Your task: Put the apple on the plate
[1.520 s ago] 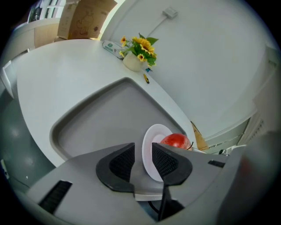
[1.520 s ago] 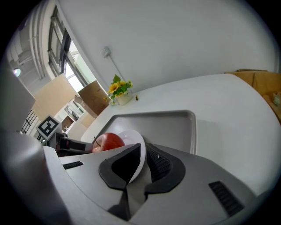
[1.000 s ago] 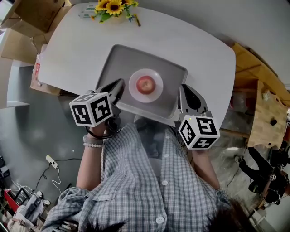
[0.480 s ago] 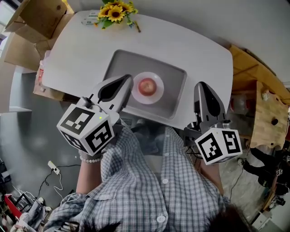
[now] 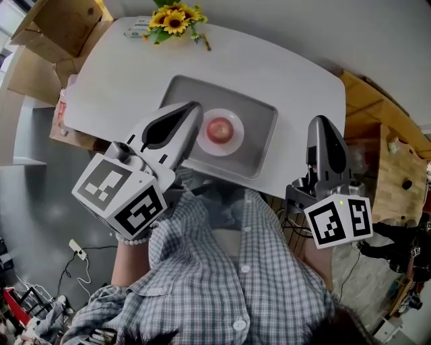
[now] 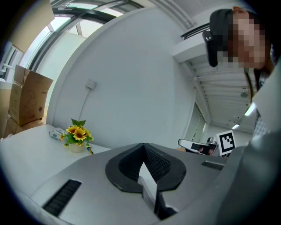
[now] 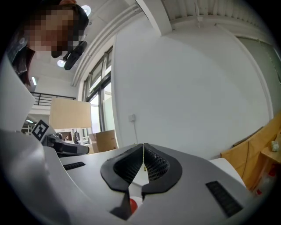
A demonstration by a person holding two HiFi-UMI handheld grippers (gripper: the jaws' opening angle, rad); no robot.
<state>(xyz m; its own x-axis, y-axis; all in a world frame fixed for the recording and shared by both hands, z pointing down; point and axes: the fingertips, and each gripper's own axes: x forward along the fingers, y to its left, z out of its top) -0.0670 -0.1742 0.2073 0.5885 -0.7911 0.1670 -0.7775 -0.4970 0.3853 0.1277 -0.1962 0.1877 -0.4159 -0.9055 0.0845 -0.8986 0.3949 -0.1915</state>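
Observation:
A red apple (image 5: 219,129) lies on a small white plate (image 5: 204,140) in the middle of a grey tray (image 5: 260,125) on the white table (image 5: 121,74). Both grippers hang raised above the table's near edge, one on each side of the tray. My left gripper (image 5: 193,109) is shut with nothing in it; its tip shows over the tray's left part, and its pads (image 6: 151,160) meet. My right gripper (image 5: 322,124) is also shut and empty, out past the tray's right end. Through the gap below its closed jaws the right gripper view shows a bit of the apple (image 7: 133,205).
A pot of sunflowers (image 5: 172,16) stands at the table's far edge. Cardboard boxes (image 5: 59,25) sit beyond the table's left end and wooden furniture (image 5: 396,162) to its right. Cables (image 5: 81,259) lie on the floor at the left.
Both grippers have risen toward the head camera and off the tray's near edge. The left one has rolled, its marker cube turning. Apple, plate and tray have not moved.

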